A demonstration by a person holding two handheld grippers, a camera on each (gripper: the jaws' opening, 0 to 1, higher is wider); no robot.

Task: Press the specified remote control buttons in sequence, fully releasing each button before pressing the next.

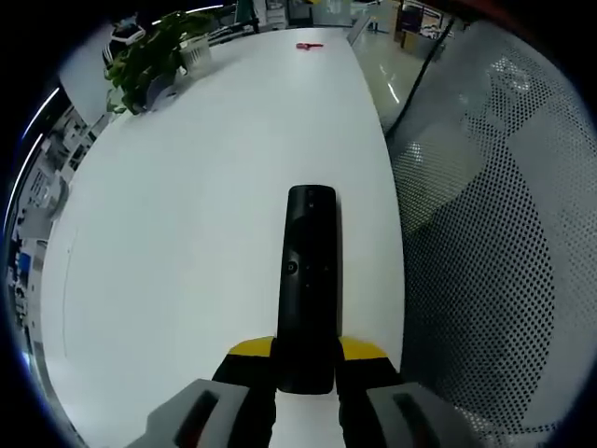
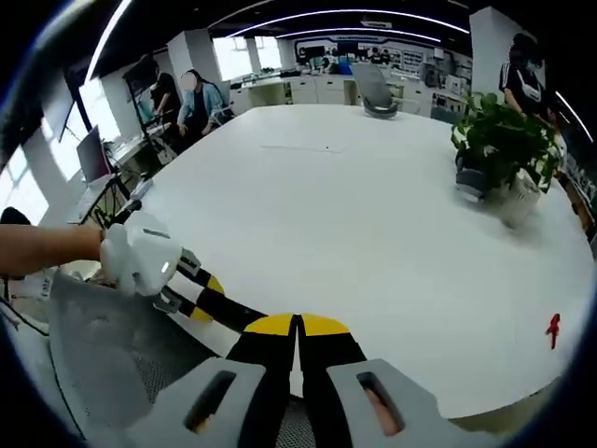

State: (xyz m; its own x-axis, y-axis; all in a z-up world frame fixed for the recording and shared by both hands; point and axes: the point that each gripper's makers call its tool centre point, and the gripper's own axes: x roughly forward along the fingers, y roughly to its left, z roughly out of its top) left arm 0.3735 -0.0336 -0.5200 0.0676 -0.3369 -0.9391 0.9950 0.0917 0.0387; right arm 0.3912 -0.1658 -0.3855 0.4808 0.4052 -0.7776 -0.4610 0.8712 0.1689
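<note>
A long black remote control (image 1: 310,271) lies lengthwise over the white table (image 1: 205,215), buttons facing up. My left gripper (image 1: 308,351) is shut on its near end, with a yellow-tipped jaw on each side. In the right gripper view, my right gripper (image 2: 297,327) hangs at the near edge of the table (image 2: 354,224), its jaws pressed together with nothing between them. The left gripper (image 2: 191,289) comes in from the left there, held by a person's hand (image 2: 56,247); I cannot make out the remote in that view.
A potted plant (image 1: 149,56) (image 2: 504,140) stands near one table edge. A small red object (image 1: 310,46) (image 2: 553,329) lies at the far end. A grey mesh chair (image 1: 494,233) (image 2: 93,364) sits beside the table. People (image 2: 196,93) stand at desks in the background.
</note>
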